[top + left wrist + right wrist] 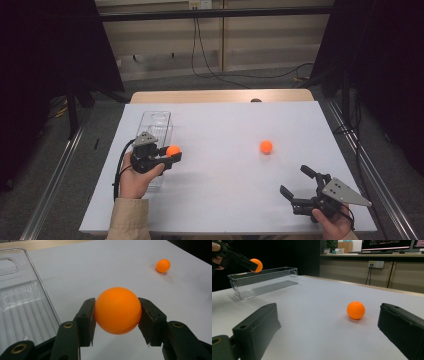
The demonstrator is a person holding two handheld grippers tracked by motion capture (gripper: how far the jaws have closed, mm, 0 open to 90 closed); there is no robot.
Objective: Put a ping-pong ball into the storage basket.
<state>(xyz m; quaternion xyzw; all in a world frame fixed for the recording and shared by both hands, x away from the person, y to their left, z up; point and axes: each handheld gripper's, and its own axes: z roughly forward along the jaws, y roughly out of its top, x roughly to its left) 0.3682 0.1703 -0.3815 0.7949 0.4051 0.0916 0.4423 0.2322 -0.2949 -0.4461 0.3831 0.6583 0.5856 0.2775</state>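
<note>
Orange ball [117,310] is being clamped by left gripper [117,315] beside clear bin [156,131], likely for dropping in; right gripper [299,184] is waiting, jaws apart.

The held ball [117,310] looks like smooth matt orange plastic, as does the loose ball [355,310]. The bin [262,282] at the table's left edge is clear glossy plastic with a ribbed floor. The table [225,130] top is a matt white sheet over pale wood. Both grippers' jaws are matt black plastic; a beige cloth sleeve [129,220] shows.
</note>
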